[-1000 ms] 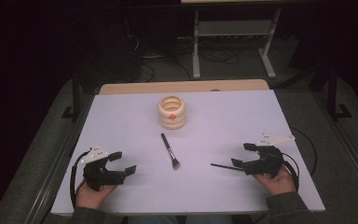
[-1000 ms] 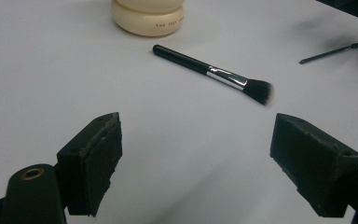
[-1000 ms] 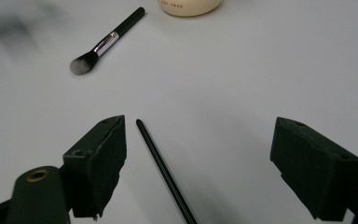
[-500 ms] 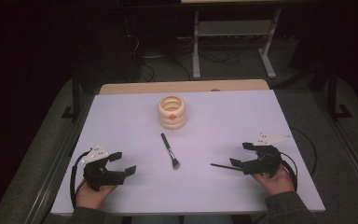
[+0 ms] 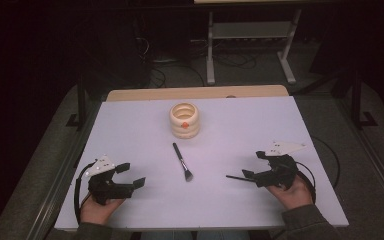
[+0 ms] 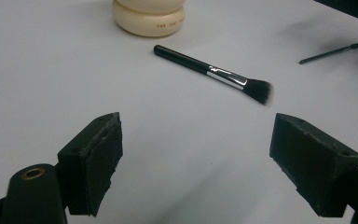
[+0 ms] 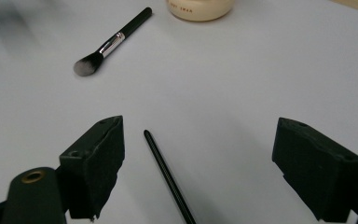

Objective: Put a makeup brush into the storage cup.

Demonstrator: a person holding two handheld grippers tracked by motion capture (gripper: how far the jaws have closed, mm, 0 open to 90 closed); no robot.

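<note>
On the white surface point(image 5: 130, 130) three things are laid out within easy reach: a cream ringed holder point(image 5: 184, 120) stands upright toward the far edge, a black-handled makeup brush point(image 5: 182, 161) lies flat just in front of it with its bristles pointing back at the person, and a thin black stick point(image 5: 234, 177), perhaps a slim liner brush, lies nearer the right side. The right gripper point(image 5: 258, 169) rests low with its jaws spread wide and empty, and in the right gripper view the thin stick point(image 7: 168, 178) runs up between them without touching either, so this gripper looks lined up to close on it. The left gripper point(image 5: 128, 176) also sits wide open and holds nothing; in its own view the makeup brush point(image 6: 213, 73) lies well ahead and the holder point(image 6: 149, 17) beyond. That spacing suggests each hand is parked by its own tool, with the holder set centrally, probably as the place where both will go. Nothing is lifted yet.
</note>
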